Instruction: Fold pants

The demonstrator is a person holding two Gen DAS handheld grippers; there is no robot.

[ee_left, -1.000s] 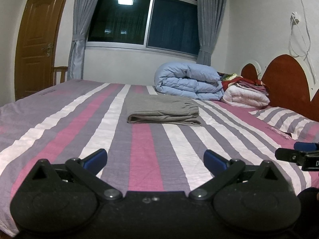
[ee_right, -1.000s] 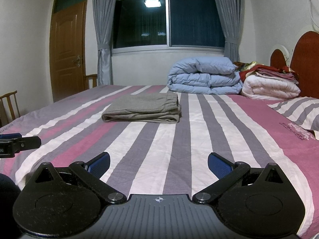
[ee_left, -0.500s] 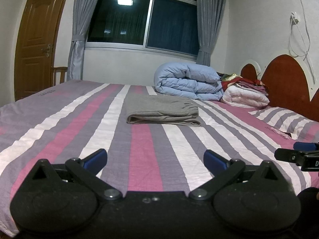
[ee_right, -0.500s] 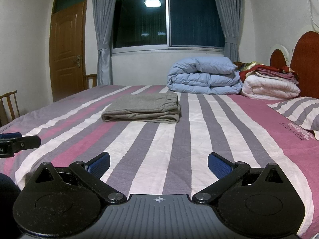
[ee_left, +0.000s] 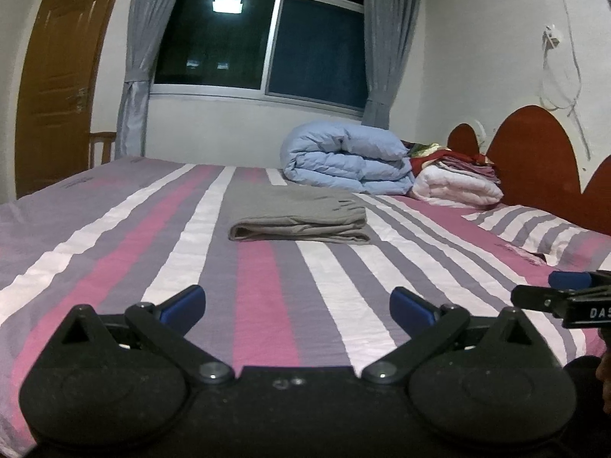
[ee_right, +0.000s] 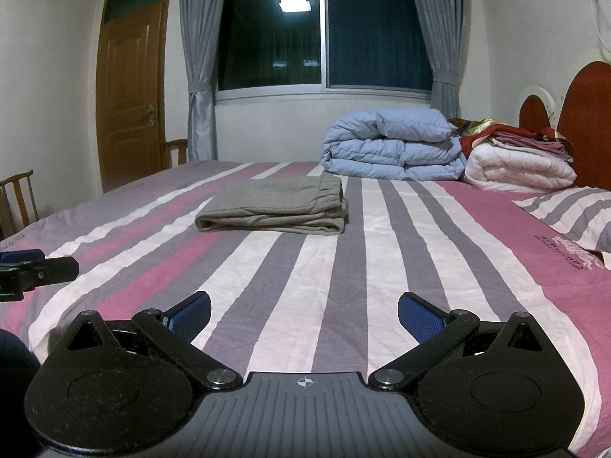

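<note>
grey pants (ee_left: 298,215) (ee_right: 273,208) lie folded in a flat stack on the striped bed (ee_left: 267,297), well ahead of both sets of fingers, touching neither. left gripper (ee_left: 297,303): fingers wide, empty, above the sheet. right gripper (ee_right: 304,313): fingers wide, empty. beyond the pants, a folded blue duvet (ee_left: 347,162) sits near the headboard (ee_left: 534,152).

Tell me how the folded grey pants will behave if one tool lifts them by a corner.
The grey pants are soft stacked layers, so they would likely droop and unfold. They look light, and probably drag rather than slide on the striped bedsheet.
</note>
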